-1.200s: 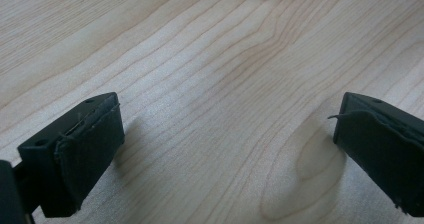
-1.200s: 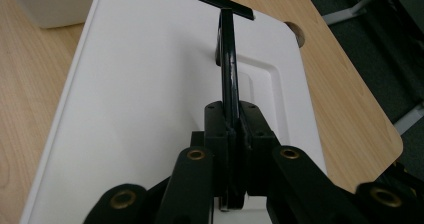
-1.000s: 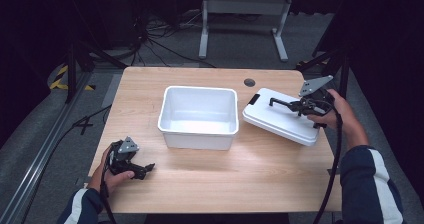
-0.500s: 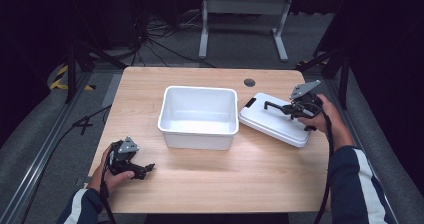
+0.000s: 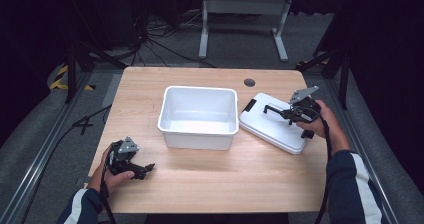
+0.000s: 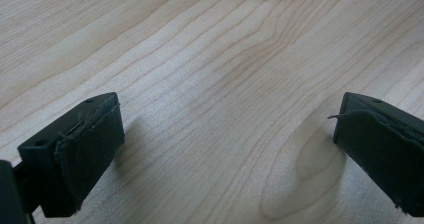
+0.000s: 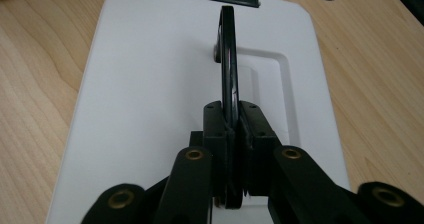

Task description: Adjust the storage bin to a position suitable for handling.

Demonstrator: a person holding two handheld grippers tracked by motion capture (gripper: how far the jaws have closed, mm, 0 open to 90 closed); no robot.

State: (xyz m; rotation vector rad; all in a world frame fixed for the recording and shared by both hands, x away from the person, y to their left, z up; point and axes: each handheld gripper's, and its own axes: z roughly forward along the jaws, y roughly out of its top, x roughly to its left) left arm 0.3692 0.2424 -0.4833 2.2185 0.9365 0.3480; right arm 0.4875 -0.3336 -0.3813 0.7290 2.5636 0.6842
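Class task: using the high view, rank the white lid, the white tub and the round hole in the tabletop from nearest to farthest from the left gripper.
1. White tub, mid-table, right of and beyond the left gripper.
2. White lid, right side.
3. Round hole, far edge.

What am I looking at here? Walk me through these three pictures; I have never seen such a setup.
A person sits at a wooden table and holds a two-jawed grasping tool in each hand. The high view looks down from above; the other two pictures come from cameras riding on the tools. On the table stand an open white bin and, to its right, a white lid. The right tool is shut on the lid's black handle, raised on edge. The left tool rests open near the table's front left corner, with bare wood between its jaws.
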